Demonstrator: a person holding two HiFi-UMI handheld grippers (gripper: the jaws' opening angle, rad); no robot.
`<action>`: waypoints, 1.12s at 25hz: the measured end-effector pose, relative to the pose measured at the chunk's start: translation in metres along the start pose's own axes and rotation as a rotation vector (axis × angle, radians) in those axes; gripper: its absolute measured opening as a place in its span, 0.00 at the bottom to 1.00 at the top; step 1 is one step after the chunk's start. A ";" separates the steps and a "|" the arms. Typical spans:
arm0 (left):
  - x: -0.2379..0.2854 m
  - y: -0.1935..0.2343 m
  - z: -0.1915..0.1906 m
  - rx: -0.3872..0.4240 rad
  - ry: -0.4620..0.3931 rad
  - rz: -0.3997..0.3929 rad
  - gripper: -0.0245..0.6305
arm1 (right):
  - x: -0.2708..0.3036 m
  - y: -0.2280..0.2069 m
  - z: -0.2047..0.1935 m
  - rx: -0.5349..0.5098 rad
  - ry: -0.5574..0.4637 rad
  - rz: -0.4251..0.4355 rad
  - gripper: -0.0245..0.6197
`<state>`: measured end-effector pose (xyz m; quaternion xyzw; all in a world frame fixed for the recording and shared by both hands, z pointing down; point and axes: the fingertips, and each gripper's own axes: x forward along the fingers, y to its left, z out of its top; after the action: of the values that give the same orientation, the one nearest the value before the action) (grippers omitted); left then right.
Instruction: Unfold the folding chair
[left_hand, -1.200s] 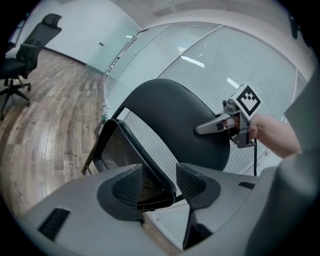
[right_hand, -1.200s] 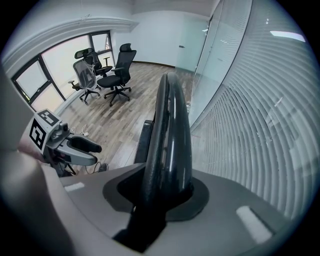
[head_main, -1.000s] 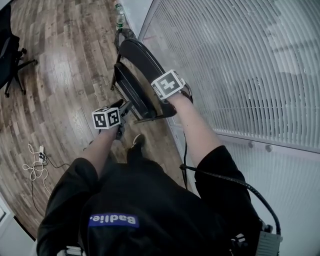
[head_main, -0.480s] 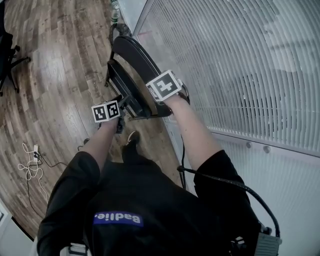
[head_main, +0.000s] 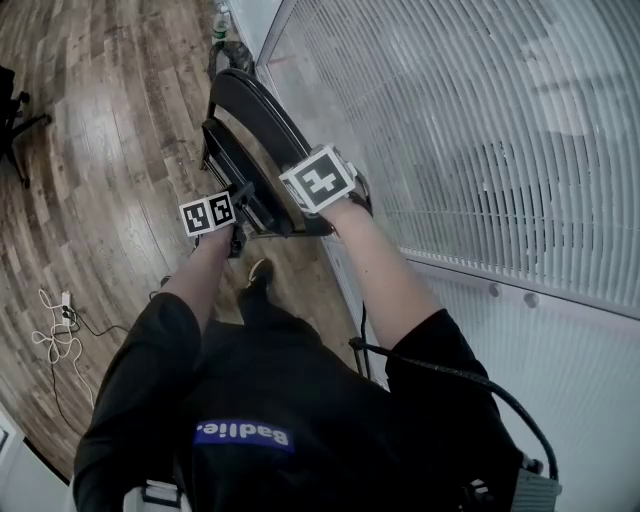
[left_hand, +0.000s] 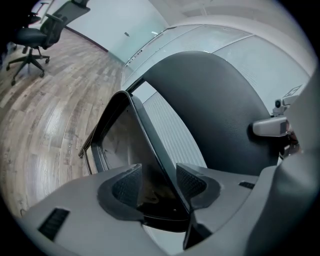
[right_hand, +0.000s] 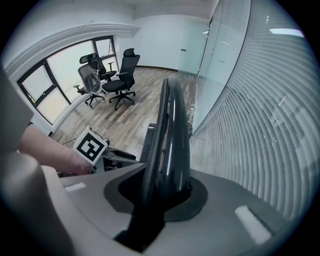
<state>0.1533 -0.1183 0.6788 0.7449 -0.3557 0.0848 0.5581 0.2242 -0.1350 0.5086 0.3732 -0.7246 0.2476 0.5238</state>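
The jaws of the left gripper (left_hand: 157, 182) stand apart, with the thin dark edge of the folding chair's seat (left_hand: 125, 145) running up between the pads, closer to the pad at 3 o'clock. The jaws of the right gripper (right_hand: 165, 185) have just been closing and clamp the rounded top of the black backrest (right_hand: 172, 125), which rises straight toward 12 o'clock in the right gripper view. In the head view the folding chair (head_main: 250, 110) stands at 11 o'clock from the person, seat and backrest close together, with the left gripper on the seat's near edge at the 9 o'clock side and the right gripper on the backrest's near end at the 3 o'clock side. White blinds (head_main: 480, 130) fill the frame from 12 to 3 o'clock, just beside the chair. A wooden floor (head_main: 100, 150) spreads out toward 9 o'clock, with loose cables (head_main: 60, 320) at 8 o'clock. Office chairs (right_hand: 120, 70) stand well apart, at 10 o'clock in the right gripper view.
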 end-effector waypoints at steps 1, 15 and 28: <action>0.002 0.000 0.001 -0.004 0.002 0.000 0.34 | -0.001 0.002 0.002 0.000 -0.002 0.006 0.16; 0.026 0.001 0.010 -0.031 0.019 -0.019 0.34 | -0.004 0.018 0.005 -0.042 -0.028 0.016 0.16; 0.015 0.001 0.001 -0.175 0.013 -0.135 0.21 | -0.003 0.035 0.002 -0.058 -0.038 0.024 0.16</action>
<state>0.1633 -0.1258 0.6876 0.7148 -0.3072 0.0207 0.6279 0.1961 -0.1149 0.5065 0.3537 -0.7458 0.2258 0.5174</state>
